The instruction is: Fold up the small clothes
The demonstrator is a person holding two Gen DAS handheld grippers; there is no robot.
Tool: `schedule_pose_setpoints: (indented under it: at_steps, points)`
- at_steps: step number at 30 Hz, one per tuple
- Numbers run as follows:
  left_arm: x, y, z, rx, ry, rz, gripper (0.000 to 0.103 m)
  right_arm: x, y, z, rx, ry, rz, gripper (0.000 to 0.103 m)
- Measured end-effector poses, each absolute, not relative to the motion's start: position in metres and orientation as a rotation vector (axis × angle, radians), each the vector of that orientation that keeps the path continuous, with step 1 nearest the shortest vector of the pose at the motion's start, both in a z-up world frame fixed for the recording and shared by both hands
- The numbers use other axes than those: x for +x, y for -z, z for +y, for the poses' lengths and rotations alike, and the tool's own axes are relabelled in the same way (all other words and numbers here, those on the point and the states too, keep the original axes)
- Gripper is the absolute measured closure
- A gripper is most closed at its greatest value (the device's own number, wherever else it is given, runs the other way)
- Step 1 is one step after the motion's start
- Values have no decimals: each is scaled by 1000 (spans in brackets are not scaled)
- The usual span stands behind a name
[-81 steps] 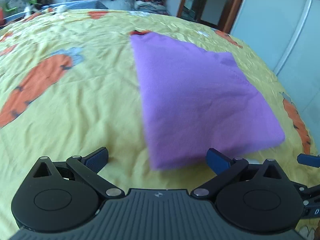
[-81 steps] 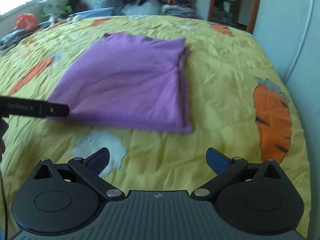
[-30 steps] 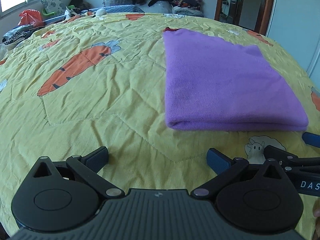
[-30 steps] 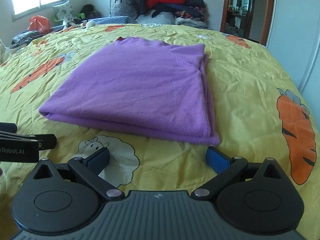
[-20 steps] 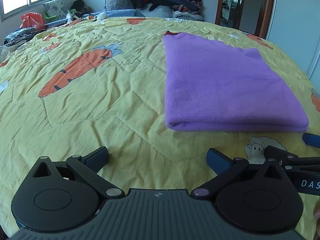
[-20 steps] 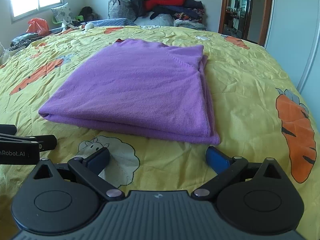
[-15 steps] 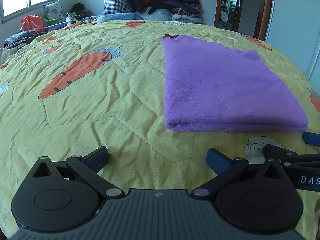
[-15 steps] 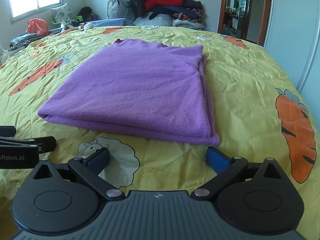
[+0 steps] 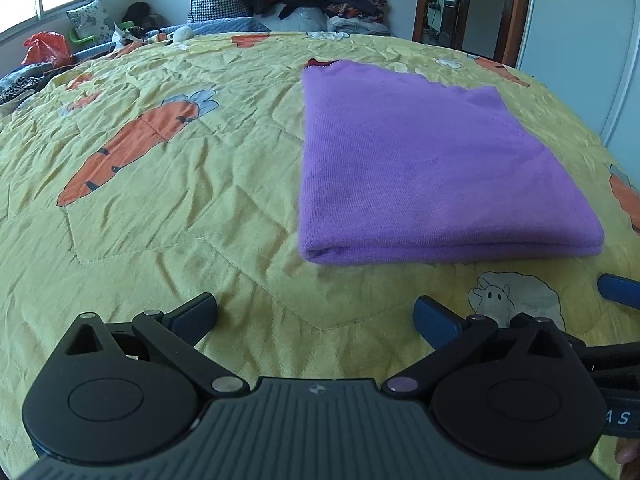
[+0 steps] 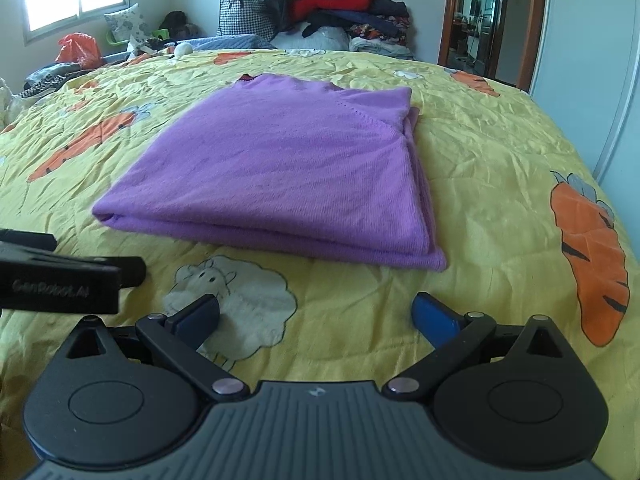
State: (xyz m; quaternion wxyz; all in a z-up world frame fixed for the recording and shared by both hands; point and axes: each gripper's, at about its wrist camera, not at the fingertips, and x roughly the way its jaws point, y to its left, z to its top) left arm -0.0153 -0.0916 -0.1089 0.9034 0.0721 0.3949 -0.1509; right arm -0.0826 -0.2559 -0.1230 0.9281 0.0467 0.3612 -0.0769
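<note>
The folded purple garment (image 10: 280, 168) lay flat on the bed (image 10: 500, 152). The left hand-held gripper (image 9: 315, 316) and right hand-held gripper (image 10: 316, 314) were spread wide, holding nothing.

The left tongs (image 9: 314, 314) are standing with jaws spread wide and nothing between the blue pads (image 9: 434, 320). The right tongs (image 10: 316, 314) are gaping the same way, holding nothing. Both are pointing forward, low and level, side by side: the right tongs' fingertip (image 9: 618, 288) is showing at the left view's right edge, the left tongs' body (image 10: 60, 276) at the right view's left edge.
</note>
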Motion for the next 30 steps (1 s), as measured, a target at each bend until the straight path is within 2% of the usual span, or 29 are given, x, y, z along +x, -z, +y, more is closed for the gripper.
schedule_pose_setpoints:
  at_steps: [30]
  points:
    - [-15,109,-92,153,319,813,0,-84,124,-255,98,157,739,0]
